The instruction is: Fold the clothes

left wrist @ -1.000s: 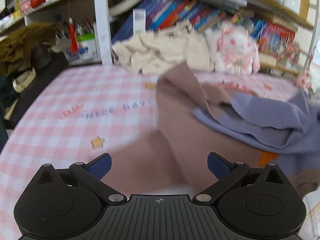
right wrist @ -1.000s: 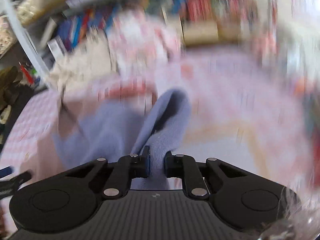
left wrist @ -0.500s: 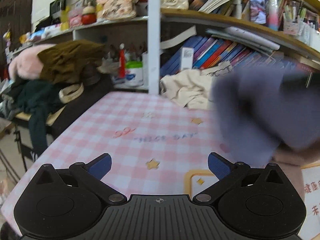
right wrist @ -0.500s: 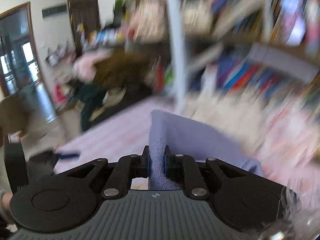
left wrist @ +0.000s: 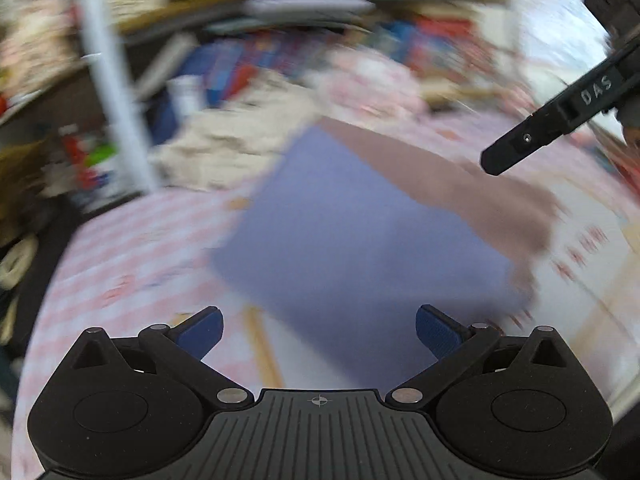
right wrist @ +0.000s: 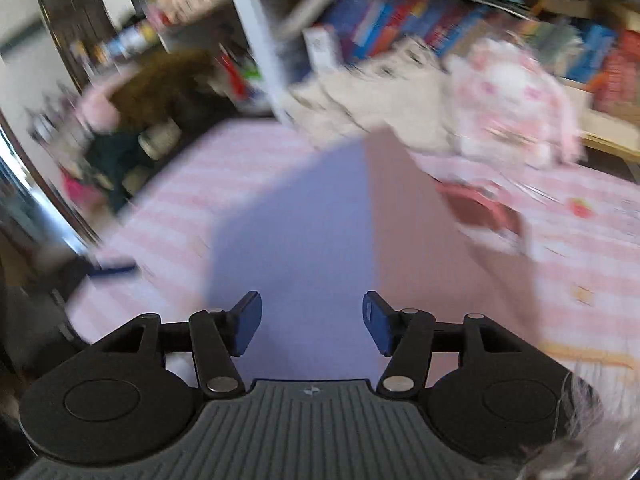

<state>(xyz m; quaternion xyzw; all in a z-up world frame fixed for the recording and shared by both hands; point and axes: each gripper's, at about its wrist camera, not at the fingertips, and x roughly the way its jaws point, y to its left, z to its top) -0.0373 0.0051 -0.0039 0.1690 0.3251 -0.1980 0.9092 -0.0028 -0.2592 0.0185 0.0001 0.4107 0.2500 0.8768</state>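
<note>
While both show lilac cloth (left wrist: 352,240), only left shows right gripper (left wrist: 520,148).

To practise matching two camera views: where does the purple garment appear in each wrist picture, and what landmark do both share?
Left wrist: purple garment fills the centre, lying on a brown garment.
Right wrist: purple garment sits centre-left, just beyond the open fingers.
Shared landmark: the cream clothes pile behind it.

Lavender garment (left wrist: 352,240); mauve-brown garment (right wrist: 432,248); pink-white checked tablecloth (left wrist: 132,248).
</note>
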